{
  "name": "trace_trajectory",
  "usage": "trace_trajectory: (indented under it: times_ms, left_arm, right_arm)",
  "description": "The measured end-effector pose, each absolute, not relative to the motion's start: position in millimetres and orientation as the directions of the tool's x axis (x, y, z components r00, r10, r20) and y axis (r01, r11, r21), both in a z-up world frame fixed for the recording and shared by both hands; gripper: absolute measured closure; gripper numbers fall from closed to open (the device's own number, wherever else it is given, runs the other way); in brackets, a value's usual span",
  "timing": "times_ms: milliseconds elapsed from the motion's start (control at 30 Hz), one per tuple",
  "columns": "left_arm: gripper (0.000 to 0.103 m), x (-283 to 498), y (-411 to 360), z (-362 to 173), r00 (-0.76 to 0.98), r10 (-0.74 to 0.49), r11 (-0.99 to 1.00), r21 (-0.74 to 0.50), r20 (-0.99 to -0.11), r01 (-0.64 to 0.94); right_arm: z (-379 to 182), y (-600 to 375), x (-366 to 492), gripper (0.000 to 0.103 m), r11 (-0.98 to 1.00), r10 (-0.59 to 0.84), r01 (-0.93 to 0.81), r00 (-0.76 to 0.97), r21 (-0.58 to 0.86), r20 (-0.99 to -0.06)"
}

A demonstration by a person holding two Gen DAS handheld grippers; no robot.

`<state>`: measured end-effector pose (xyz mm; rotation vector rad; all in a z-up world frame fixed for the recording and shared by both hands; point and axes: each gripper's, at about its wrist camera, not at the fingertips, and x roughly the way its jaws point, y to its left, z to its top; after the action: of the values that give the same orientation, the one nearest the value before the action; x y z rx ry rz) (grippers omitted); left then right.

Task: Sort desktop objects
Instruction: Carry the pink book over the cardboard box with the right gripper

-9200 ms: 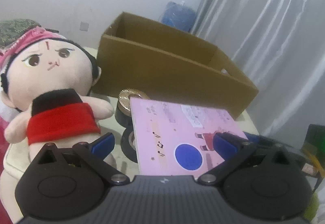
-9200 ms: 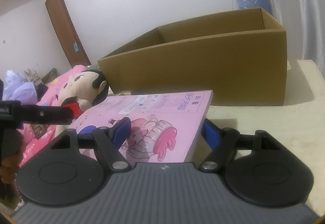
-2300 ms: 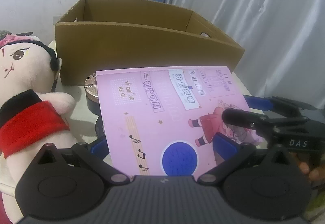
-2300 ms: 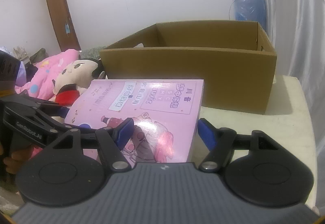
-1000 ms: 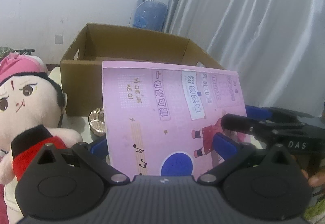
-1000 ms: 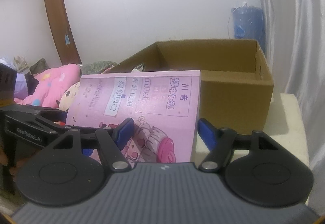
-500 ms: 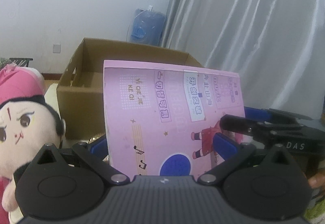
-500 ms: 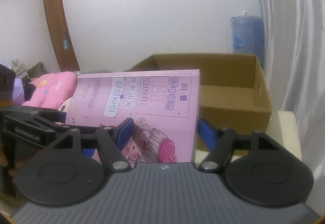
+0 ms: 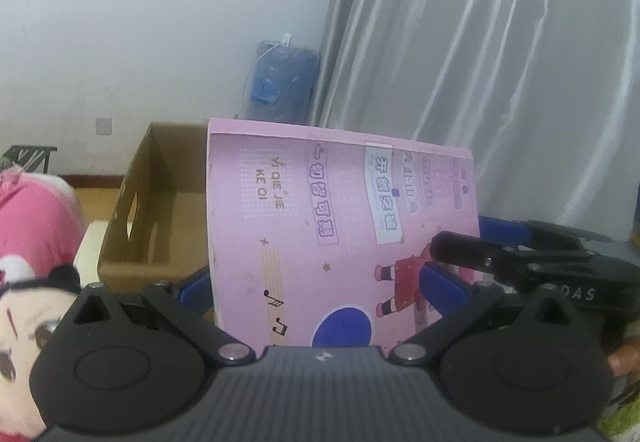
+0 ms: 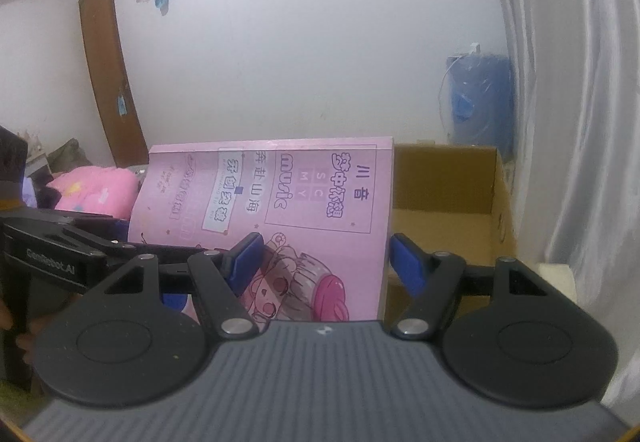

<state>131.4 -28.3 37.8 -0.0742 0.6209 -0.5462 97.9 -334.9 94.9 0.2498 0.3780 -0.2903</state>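
Pink book [image 9: 340, 226] hangs above the cardboard box [image 9: 160, 209], pinched by both grippers' fingers: left gripper [image 9: 320, 290] and right gripper [image 10: 326, 262]. Keep it level, lower both hands together, release only inside.

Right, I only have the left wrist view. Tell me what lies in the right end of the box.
Observer: In the right wrist view, that end of the cardboard box shows bare cardboard floor, nothing on it.
Operator: Now give me the other gripper's outer pad.
Observer: On the right hand-held gripper, it shows just past the right edge of the pink book, with the box behind it.
Operator: Describe what's left of the book.
Observer: Pink bedding, and a brown door beyond it.
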Motion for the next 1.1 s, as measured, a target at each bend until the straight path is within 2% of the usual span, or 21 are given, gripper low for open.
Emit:
trace_trajectory:
  times_ms: [533,1100]
  left_arm:
    - [0.000,200,-51,53,0.647,-0.538,0.836,-0.246,-0.539,0.490]
    - [0.000,269,-92,10,0.515,-0.542,0.824,-0.299,-0.665,0.482]
  right_arm:
    - [109,-401,146,0.033,0.903,-0.261,0.368,0.880,0.222,-0.397]
    - [56,-478,199,0.034,0.823,-0.231,0.474,0.783,0.314,-0.578]
